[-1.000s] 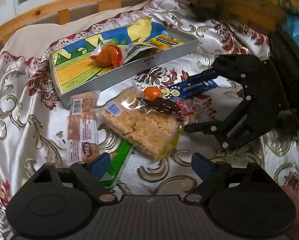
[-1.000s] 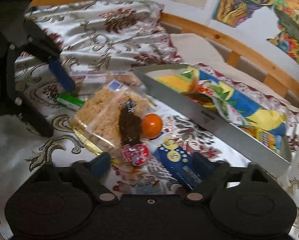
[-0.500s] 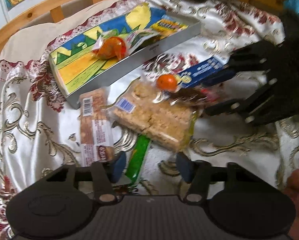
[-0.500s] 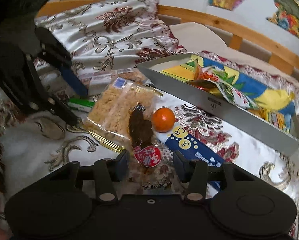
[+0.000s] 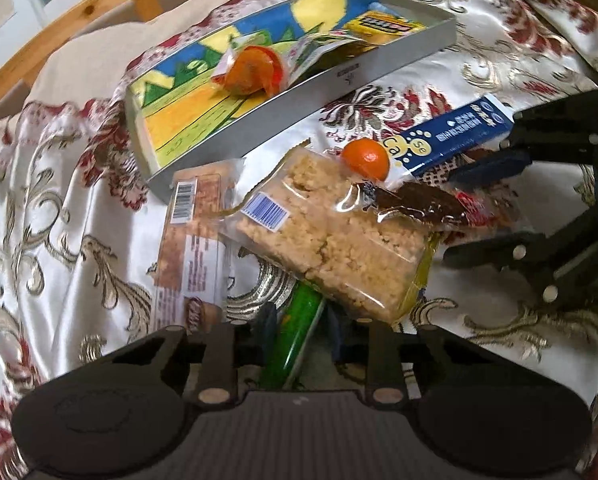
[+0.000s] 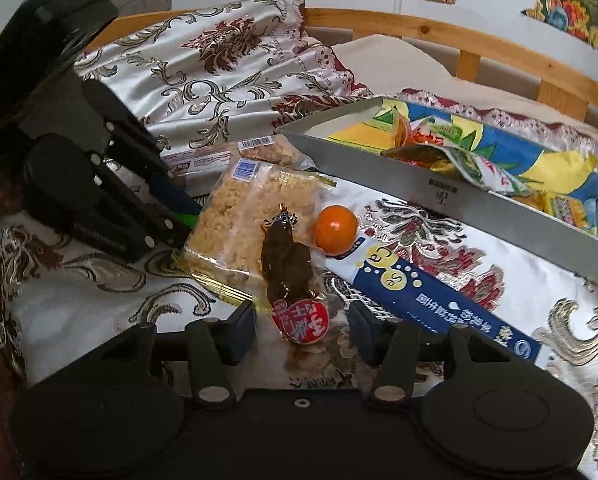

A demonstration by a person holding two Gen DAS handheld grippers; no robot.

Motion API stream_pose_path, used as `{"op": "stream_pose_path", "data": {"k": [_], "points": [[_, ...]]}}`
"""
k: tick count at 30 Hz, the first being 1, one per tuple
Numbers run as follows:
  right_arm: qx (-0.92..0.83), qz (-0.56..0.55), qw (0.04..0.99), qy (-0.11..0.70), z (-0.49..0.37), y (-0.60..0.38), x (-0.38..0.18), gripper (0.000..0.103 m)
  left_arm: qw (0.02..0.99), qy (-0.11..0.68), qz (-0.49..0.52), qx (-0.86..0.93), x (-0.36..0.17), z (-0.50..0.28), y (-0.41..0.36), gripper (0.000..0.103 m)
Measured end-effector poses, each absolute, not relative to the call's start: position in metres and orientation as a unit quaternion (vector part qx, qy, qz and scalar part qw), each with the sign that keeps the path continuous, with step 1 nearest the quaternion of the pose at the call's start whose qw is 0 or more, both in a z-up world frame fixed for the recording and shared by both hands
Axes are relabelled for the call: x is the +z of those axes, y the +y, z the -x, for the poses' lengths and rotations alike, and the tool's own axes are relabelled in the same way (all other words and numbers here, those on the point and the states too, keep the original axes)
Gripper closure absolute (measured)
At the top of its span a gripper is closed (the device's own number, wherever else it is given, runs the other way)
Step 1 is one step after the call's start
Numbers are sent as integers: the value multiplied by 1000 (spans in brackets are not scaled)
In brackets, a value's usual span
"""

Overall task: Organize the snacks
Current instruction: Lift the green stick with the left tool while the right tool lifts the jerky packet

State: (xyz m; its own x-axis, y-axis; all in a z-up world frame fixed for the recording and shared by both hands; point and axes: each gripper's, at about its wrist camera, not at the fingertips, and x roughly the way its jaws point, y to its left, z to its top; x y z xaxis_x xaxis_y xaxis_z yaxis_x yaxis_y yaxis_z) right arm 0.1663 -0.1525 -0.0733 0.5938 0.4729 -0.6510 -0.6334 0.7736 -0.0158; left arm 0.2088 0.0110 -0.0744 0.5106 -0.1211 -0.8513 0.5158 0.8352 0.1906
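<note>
Snacks lie in a pile on a patterned bedspread. A green stick packet (image 5: 299, 332) pokes out from under a clear rice-crisp packet (image 5: 331, 248). My left gripper (image 5: 299, 326) is closing, and its blue pads sit against the green packet's sides. Beside it lies a brown bar packet (image 5: 191, 248). A dark snack packet with a red label (image 6: 295, 280) lies between the pads of my right gripper (image 6: 303, 332). Its jaws are opening and stand clear of the label. An orange ball (image 6: 336, 229) and a blue box (image 6: 431, 300) lie to the right.
A grey tray (image 5: 363, 76) with a painted bottom holds an orange-wrapped snack (image 5: 255, 70) and a yellow packet (image 5: 383, 24). A wooden bed rail (image 6: 459, 36) runs behind it. The left gripper (image 6: 185, 220) stands at the pile's left edge in the right wrist view.
My left gripper came forward and down over the green packet and its jaws narrowed from wide to nearly closed. The right gripper's jaws narrowed around the dark packet and the view tilted.
</note>
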Motion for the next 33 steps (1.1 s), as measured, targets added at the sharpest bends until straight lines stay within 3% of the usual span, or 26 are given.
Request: {"op": "stream_pose_path", "data": {"k": [17, 27, 33], "points": [[275, 117, 895, 331, -138, -155, -63, 64, 791, 608, 43, -52, -56, -198, 26, 84], [258, 112, 910, 306, -104, -159, -46, 64, 772, 611, 176, -26, -45, -166, 60, 84], [281, 80, 910, 294, -93, -162, -32, 64, 774, 605, 186, -30, -32, -151, 60, 85]]}}
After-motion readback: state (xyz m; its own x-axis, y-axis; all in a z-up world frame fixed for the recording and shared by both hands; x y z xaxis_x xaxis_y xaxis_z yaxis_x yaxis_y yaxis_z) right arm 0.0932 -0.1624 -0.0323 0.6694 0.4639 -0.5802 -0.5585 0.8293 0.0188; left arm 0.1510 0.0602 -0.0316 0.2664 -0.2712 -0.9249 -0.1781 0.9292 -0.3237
